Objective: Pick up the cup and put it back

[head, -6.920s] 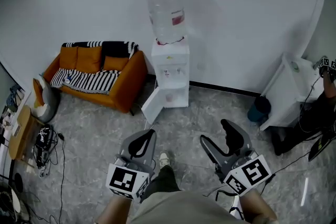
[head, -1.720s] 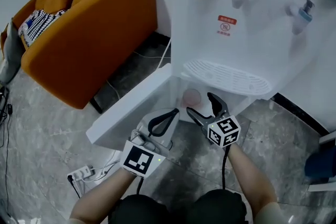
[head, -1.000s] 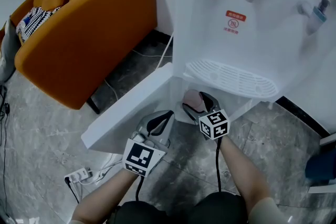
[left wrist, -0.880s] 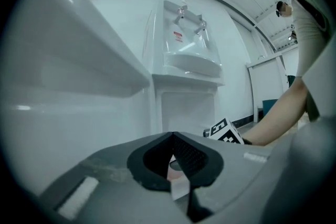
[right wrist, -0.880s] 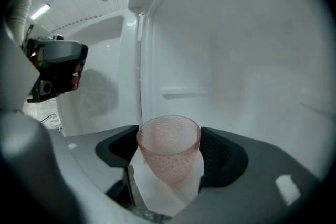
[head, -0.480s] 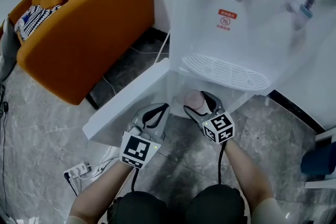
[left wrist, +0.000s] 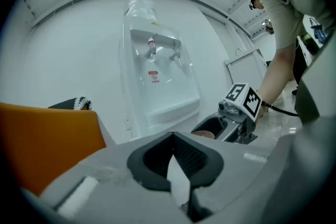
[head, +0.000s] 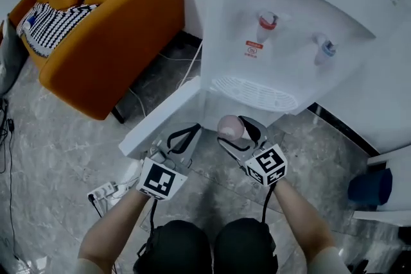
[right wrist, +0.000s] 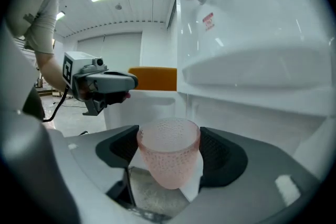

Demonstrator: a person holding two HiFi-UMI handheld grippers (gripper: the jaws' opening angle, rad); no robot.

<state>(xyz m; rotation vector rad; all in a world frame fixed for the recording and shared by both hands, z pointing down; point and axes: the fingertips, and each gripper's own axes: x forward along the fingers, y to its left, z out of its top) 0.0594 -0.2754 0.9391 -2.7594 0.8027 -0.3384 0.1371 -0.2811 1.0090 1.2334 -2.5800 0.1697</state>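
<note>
the water dispenser [head: 289,22] fills the space in front — its drip tray [head: 253,93] sticks out like a little roof, just above and ahead of the right gripper [head: 234,131] and the cup [head: 230,127] it holds. the open door [head: 164,115] stands out on the left, close to the left gripper [head: 183,138], so that side is tight. the orange sofa [head: 109,54] blocks further left. the floor [head: 51,138] near the person is mostly bare — only a power strip [head: 106,190] and its wires lie there.
</note>
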